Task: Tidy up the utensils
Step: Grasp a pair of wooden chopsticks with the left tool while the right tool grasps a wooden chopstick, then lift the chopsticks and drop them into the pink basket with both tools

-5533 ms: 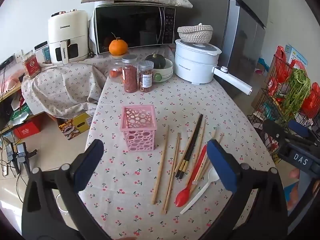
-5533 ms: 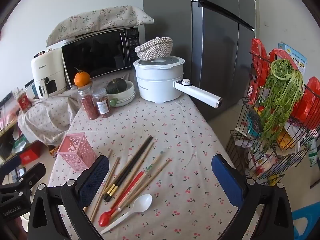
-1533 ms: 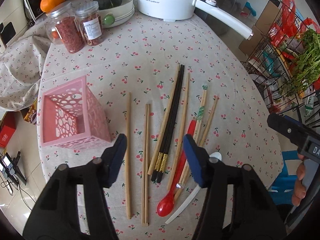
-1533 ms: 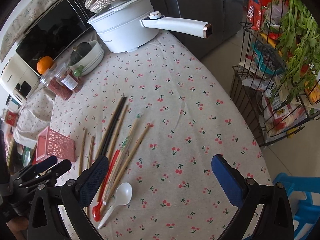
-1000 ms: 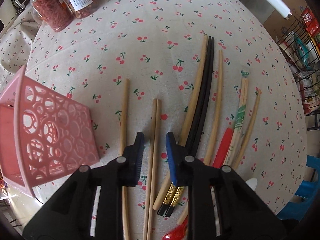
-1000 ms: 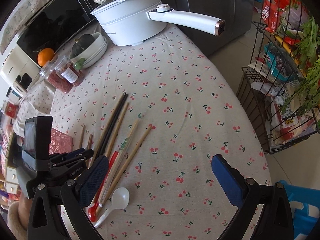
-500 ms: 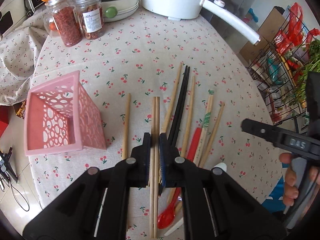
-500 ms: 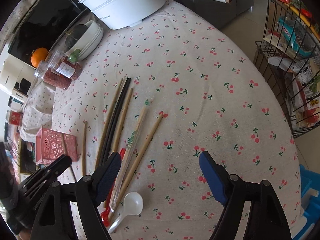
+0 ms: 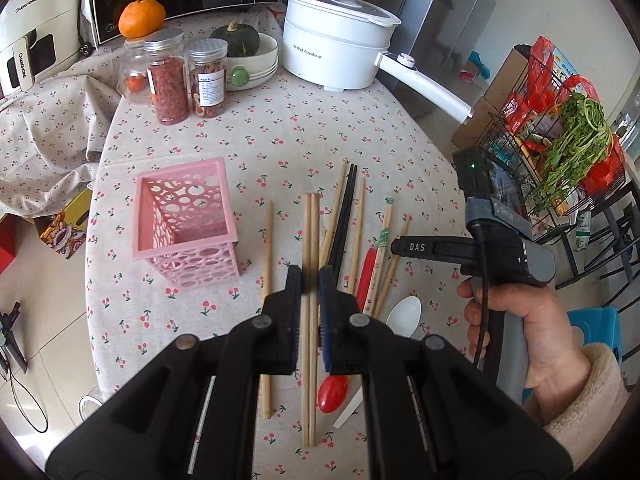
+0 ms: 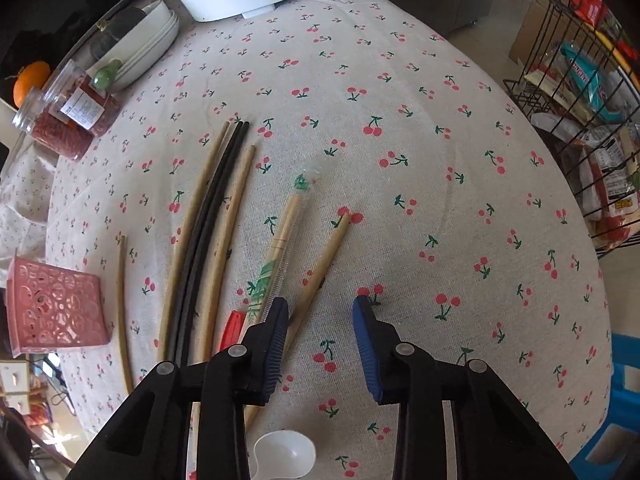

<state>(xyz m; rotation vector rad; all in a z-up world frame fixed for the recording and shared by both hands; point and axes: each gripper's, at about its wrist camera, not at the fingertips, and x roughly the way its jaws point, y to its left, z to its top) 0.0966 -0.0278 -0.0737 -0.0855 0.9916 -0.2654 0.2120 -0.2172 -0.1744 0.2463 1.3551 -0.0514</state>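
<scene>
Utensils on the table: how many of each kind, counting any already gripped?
Bare wooden chopsticks: 6
Black chopsticks: 2
Wrapped chopstick packet: 1
Red spoon: 1
White spoon: 1
Total: 11

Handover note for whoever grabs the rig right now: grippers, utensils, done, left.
Left gripper: shut on a pair of wooden chopsticks, gripped near mid-length.
Right gripper: jaws closing, nothing between them yet; a single bamboo chopstick passes under its left finger.
Pink holder: upright on the tablecloth, left of the utensils, nothing visible in it.
On the cloth: black chopsticks, loose wooden chopsticks, a wrapped pair, red spoon, white spoon.
Done: first pair gripped; nothing is in the holder.
Left: put that pair in the holder, then the rest.
</scene>
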